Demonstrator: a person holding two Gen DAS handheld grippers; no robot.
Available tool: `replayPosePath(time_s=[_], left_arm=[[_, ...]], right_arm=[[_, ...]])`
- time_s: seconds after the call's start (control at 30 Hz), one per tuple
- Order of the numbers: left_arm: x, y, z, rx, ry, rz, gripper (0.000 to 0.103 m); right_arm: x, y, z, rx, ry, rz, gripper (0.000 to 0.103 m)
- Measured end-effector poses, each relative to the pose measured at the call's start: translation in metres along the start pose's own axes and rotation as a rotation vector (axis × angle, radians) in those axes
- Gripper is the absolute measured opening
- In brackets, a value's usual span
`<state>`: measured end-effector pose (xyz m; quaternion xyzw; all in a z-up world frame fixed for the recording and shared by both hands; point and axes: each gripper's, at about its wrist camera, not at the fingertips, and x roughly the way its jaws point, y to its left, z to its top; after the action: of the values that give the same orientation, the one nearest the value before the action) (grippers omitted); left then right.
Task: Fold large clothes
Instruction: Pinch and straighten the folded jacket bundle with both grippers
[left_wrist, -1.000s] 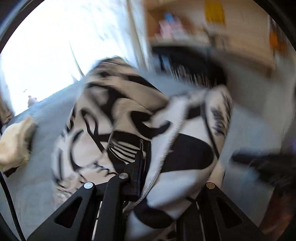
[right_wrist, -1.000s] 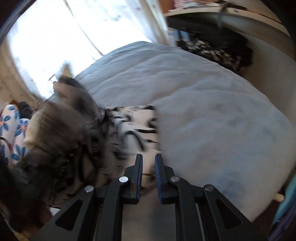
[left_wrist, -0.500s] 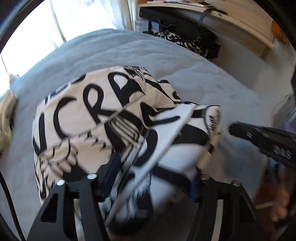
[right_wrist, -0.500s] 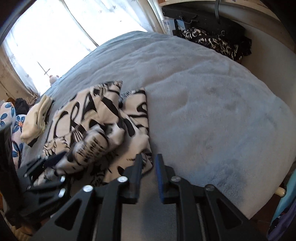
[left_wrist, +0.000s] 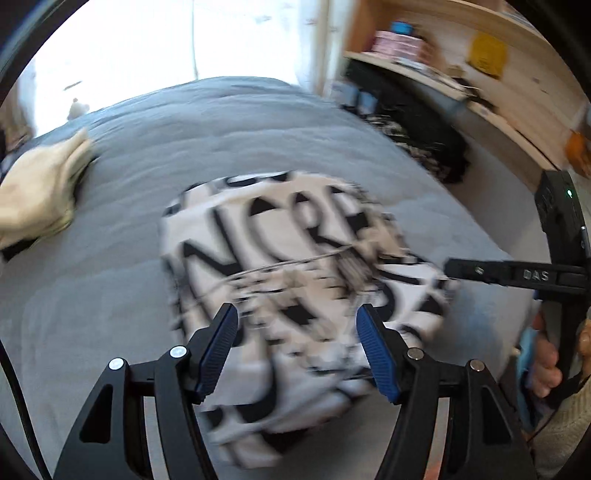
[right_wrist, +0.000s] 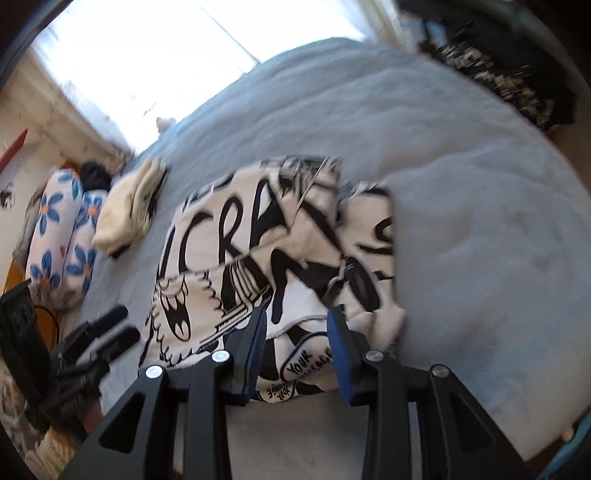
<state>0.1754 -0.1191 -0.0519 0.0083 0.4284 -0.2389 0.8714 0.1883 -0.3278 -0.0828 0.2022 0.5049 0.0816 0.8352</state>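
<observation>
The white cotton garment with bold black cartoon lettering (right_wrist: 280, 258) lies part-folded on the grey plush bedspread (right_wrist: 480, 221), directly ahead of both tools, its long axis running away from them. The left gripper (left_wrist: 297, 347) has just been opening and stands spread, nothing pinched; the right gripper (right_wrist: 297, 343), nearer the hem, has also been opening, cloth beneath but unclamped. Only the right view shows the flowered pillow (right_wrist: 59, 236).

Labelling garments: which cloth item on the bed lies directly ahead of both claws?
The black-and-white printed garment, lying folded mid-bed; the cream folded cloth sits farther off, left of it.
</observation>
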Motion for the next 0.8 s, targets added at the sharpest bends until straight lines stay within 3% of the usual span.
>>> replayPosePath(time_s=[0.2,0.53,0.63,0.7,0.8], left_arm=[[0.015,0.04,-0.009,-0.101,0.043,0.06,0.065],[0.027,0.029,-0.014,-0.068,0.069,0.059,0.065],[0.029,0.026,-0.014,-0.063,0.078,0.059,0.065],[0.03,0.026,-0.012,-0.067,0.082,0.06,0.065],[0.028,0.026,-0.009,-0.073,0.078,0.063,0.065]], right_arm=[[0.036,-0.015,0.017,0.017,0.123,0.016,0.034],[0.074,-0.015,0.017,-0.017,0.245,0.08,0.035],[0.078,-0.006,0.015,-0.054,0.235,0.059,0.034],[0.073,0.002,0.013,-0.088,0.198,0.026,0.017],[0.05,0.013,0.01,-0.122,0.105,-0.01,0.011]])
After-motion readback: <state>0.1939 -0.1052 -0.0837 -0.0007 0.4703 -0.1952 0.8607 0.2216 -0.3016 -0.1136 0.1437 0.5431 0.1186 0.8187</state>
